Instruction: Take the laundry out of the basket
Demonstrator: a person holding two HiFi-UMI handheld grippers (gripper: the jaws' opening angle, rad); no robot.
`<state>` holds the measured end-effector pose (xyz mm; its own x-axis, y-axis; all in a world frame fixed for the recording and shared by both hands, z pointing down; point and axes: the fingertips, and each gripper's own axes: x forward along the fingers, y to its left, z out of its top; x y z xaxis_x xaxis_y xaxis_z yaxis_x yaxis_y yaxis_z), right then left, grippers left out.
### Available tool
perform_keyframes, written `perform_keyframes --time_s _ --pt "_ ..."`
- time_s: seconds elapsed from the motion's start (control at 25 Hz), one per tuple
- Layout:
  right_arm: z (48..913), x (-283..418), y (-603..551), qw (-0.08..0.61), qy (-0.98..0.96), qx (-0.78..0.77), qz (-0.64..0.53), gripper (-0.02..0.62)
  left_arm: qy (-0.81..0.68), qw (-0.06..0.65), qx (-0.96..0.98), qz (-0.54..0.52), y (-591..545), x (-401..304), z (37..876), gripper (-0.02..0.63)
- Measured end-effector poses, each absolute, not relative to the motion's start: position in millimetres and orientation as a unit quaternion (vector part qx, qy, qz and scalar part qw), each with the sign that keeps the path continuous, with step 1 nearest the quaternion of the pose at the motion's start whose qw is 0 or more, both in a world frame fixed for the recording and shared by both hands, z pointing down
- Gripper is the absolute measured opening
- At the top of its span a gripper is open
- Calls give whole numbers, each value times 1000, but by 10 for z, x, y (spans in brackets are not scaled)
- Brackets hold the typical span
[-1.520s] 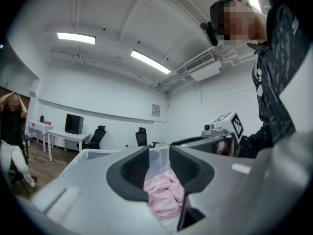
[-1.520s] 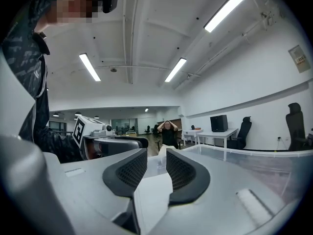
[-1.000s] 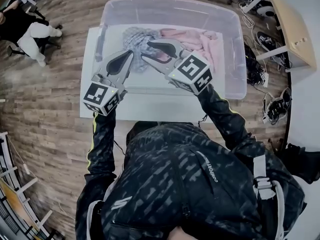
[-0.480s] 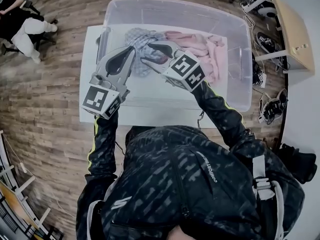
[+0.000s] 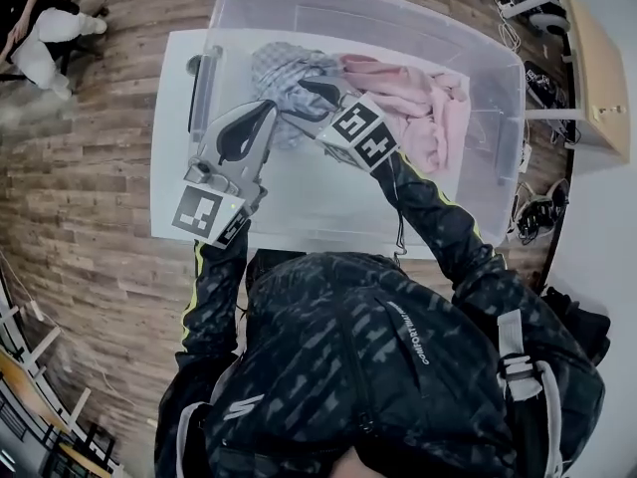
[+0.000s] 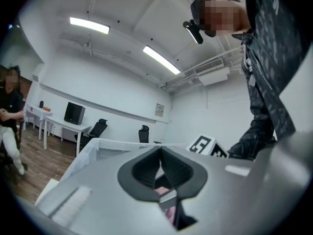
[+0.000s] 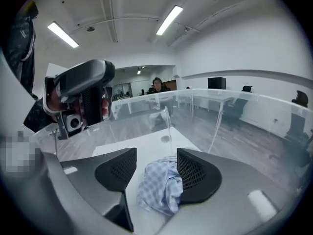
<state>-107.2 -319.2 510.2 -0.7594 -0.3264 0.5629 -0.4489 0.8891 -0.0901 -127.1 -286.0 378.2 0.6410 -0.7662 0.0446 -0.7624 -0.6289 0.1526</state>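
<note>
Right tool (image 7: 156, 155) is opening, jaws apart around the checked cloth (image 7: 159, 187) inside the basket (image 5: 478, 167); left tool (image 6: 160, 151) jaws together, empty.

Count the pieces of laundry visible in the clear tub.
2. A checked cloth lies at the far left of the tub, and a pink garment lies to its right. More may be hidden underneath.

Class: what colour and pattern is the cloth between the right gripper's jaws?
The crumpled cloth is pale blue-and-white checked, clearest in the right gripper view.
</note>
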Motion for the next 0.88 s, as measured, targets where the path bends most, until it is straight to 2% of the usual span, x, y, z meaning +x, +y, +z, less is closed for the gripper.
perform_keyframes --time_s 0.12,0.36,0.56,0.88 --pt "5382 -1108 -3295 293 -925 205 129 291 -433 88 896 -44 -2983 -1349 3807 11" --pt "5816 -1142 -3481 325 -912 203 144 348 -438 97 893 -28 -3059 -1343 3878 11" --pt "6223 -1205 -3677 363 -900 187 155 435 -441 102 892 -26 -3133 -1358 3916 11" --pt "6584 -1293 -3744 394 -890 179 145 460 -441 101 891 -25 -3107 -1388 3929 11"
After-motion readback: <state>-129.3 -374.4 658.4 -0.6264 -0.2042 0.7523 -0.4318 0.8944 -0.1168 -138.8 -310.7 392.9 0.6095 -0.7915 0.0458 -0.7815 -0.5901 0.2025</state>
